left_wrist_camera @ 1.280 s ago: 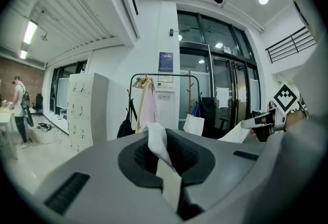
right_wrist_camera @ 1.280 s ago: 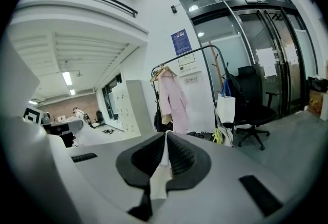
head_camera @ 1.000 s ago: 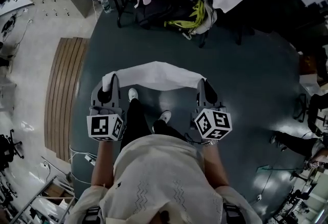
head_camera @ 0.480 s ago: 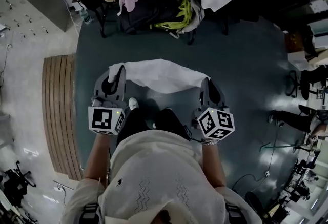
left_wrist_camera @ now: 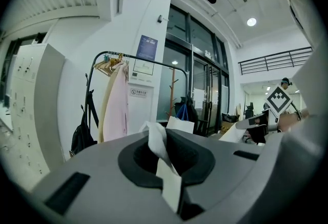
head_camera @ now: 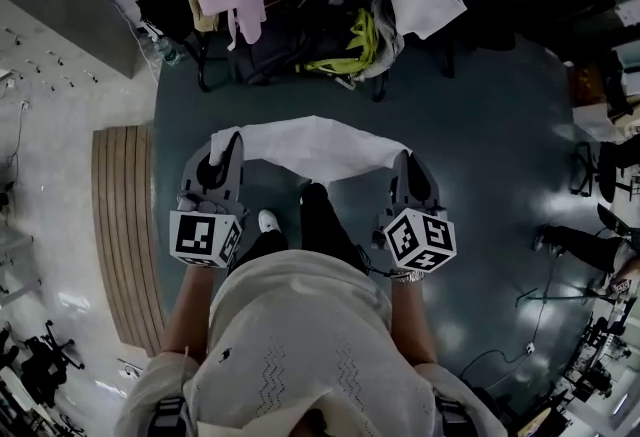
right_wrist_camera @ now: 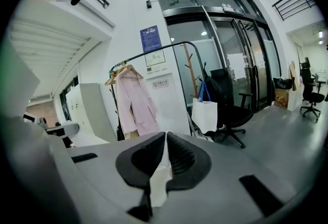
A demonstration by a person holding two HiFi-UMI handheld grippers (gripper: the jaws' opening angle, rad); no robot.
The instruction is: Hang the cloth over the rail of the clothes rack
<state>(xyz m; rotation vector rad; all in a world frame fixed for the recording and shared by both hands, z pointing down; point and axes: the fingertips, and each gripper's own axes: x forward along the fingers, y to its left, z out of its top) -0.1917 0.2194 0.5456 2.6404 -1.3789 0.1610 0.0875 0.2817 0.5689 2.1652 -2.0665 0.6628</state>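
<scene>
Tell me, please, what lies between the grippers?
The cloth spans it, one end in the left gripper, the other in the right gripper; the head view shows it.

I count two grippers, the left gripper and the right gripper. Each carries one marker cube, so two in all: the left cube and the right cube. One white cloth runs from one pair of jaws to the other. Ahead of the jaws I make out one clothes rack, and two garments hang on it: one pink garment and one cream garment. One black backpack hangs at its left end. To the right of the rack I count one wooden coat stand, one white bag and one black office chair
</scene>
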